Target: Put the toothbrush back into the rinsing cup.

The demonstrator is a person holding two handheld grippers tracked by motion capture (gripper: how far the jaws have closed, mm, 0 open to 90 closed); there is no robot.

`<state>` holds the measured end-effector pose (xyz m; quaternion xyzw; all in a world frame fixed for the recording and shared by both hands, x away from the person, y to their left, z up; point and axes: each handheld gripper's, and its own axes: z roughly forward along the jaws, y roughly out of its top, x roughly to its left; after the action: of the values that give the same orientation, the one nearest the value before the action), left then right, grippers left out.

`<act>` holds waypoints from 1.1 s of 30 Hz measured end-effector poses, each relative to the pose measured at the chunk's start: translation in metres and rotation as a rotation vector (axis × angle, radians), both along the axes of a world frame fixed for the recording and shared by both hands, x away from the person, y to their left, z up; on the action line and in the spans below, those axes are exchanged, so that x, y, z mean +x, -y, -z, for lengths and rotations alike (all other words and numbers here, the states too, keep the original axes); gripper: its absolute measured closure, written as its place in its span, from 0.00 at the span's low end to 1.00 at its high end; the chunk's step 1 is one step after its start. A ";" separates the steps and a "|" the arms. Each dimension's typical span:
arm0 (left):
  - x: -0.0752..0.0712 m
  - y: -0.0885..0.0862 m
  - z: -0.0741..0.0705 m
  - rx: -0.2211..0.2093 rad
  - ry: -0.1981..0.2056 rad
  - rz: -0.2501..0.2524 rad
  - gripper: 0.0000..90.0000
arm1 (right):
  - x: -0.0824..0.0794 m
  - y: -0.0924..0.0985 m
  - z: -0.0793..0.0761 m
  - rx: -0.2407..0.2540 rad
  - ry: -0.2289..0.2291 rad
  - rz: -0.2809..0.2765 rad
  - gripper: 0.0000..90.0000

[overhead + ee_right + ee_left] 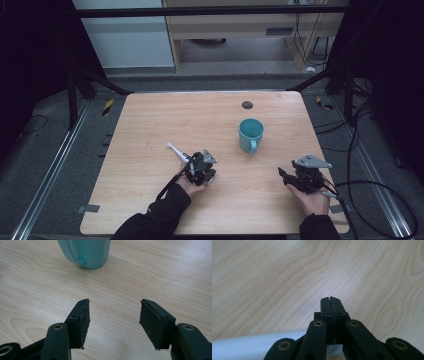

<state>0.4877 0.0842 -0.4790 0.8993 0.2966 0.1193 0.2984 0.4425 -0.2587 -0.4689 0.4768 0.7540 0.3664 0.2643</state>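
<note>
A teal mug [250,132] stands upright right of the table's middle, its handle toward the near edge. In the right gripper view the mug [85,252] is ahead of the jaws and apart from them. My right gripper [283,173] [113,317] rests low near the front right, open, with bare wood between its pads. A white spoon-like utensil [175,150] lies left of centre. My left gripper [191,162] [331,305] sits at its near end, pads pressed together with nothing between their tips. The white handle [242,346] runs under the jaws' base; I cannot tell whether they touch.
The wooden table [150,115] has a small dark round spot [247,105] behind the mug. Black frame struts and cables [360,185] surround the table on the floor, mostly to the right. A sleeve [160,215] enters at the front edge.
</note>
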 end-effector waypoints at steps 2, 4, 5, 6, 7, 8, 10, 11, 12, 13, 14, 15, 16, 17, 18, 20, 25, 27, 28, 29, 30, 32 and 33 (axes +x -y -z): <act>-0.005 -0.003 -0.001 0.006 0.001 0.010 1.00 | 0.000 0.000 0.000 -0.003 0.001 -0.001 0.46; -0.008 -0.005 -0.001 0.007 0.005 0.017 1.00 | 0.000 0.000 0.000 -0.003 -0.002 0.001 0.46; -0.012 -0.010 -0.002 0.004 0.009 0.023 1.00 | 0.000 0.000 0.000 -0.002 -0.002 0.000 0.46; -0.012 -0.010 -0.002 0.004 0.009 0.023 1.00 | 0.000 0.000 0.000 0.000 -0.001 0.001 0.46; -0.013 -0.013 -0.003 0.013 0.007 0.027 1.00 | 0.000 0.000 0.000 0.000 -0.001 0.001 0.46; -0.015 -0.016 -0.004 0.014 0.007 0.030 1.00 | 0.000 0.000 0.000 0.000 -0.001 0.001 0.46; -0.020 -0.024 -0.003 0.016 0.013 0.025 1.00 | 0.000 0.000 0.000 -0.001 -0.001 0.001 0.46; -0.020 -0.024 -0.003 0.016 0.013 0.025 1.00 | 0.000 0.000 0.000 -0.001 -0.001 0.001 0.46; -0.021 -0.026 -0.004 0.014 0.012 0.025 1.00 | 0.000 0.000 0.000 0.000 -0.001 0.001 0.46; -0.023 -0.029 -0.004 0.012 0.016 0.021 1.00 | 0.000 0.000 0.000 -0.002 -0.002 0.002 0.46; -0.025 -0.036 -0.005 0.014 0.017 0.016 1.00 | 0.000 -0.001 0.000 -0.002 -0.003 0.002 0.46; -0.026 -0.039 -0.005 0.009 0.016 0.013 1.00 | 0.000 -0.001 0.001 -0.003 -0.003 0.002 0.46; -0.027 -0.042 -0.006 0.008 0.019 0.008 1.00 | 0.000 -0.001 0.001 -0.003 -0.003 0.002 0.46; -0.027 -0.042 -0.006 0.008 0.019 0.008 1.00 | 0.000 -0.001 0.001 -0.003 -0.003 0.002 0.46; -0.028 -0.048 -0.006 0.007 0.017 -0.003 1.00 | 0.000 -0.001 0.001 -0.003 -0.003 0.002 0.46; -0.028 -0.055 -0.006 0.014 0.019 -0.011 1.00 | 0.000 -0.001 0.001 -0.003 -0.003 0.002 0.46; -0.027 -0.068 -0.005 0.003 0.018 -0.043 1.00 | 0.000 -0.001 0.001 -0.004 -0.002 -0.001 0.46; -0.027 -0.070 -0.006 0.003 0.016 -0.045 1.00 | 0.000 -0.001 0.001 -0.006 -0.002 -0.001 0.46; -0.027 -0.071 -0.006 0.002 0.017 -0.049 1.00 | 0.000 -0.001 0.001 -0.004 -0.004 0.002 0.46; -0.027 -0.073 -0.005 -0.001 0.015 -0.055 1.00 | 0.000 -0.001 0.001 -0.003 -0.004 0.003 0.46; -0.026 -0.075 -0.005 -0.004 0.015 -0.057 1.00 | 0.000 -0.001 0.001 -0.003 -0.004 0.003 0.46; -0.026 -0.076 -0.005 -0.016 0.015 -0.051 1.00 | 0.000 -0.001 0.001 -0.004 -0.004 0.002 0.46; -0.027 -0.076 -0.006 -0.015 0.016 -0.040 1.00 | 0.000 -0.001 0.001 -0.005 -0.004 0.002 0.46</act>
<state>0.4607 0.1600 -0.4728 0.8901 0.3129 0.1300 0.3049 0.4424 -0.2580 -0.4695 0.4778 0.7549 0.3633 0.2644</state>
